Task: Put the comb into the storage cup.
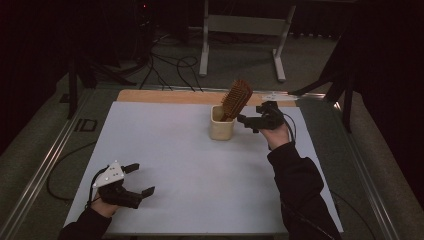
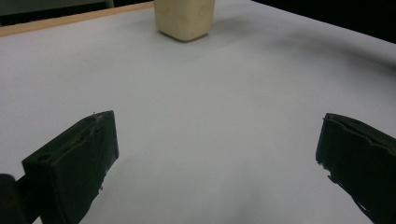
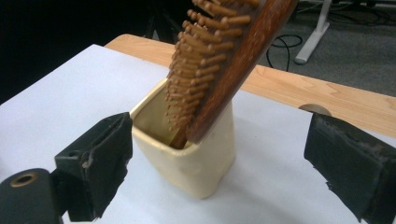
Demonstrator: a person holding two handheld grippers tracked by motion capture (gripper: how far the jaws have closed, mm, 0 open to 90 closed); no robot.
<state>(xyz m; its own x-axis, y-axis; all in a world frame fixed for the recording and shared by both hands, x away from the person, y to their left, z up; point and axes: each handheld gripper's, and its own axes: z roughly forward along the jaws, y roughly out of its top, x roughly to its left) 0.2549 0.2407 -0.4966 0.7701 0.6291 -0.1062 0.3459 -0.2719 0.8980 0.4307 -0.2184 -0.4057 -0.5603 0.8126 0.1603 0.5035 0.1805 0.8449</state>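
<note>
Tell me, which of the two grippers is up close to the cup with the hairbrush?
The right gripper, open beside the cream cup; the left gripper rests far off.

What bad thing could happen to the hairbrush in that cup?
The wooden hairbrush stands handle-down in the cream cup and leans over its rim, so it may tip the cup or fall out. The open right claw sits right by the cup and might bump it. The left claw is far off, too distant to steady anything.
</note>
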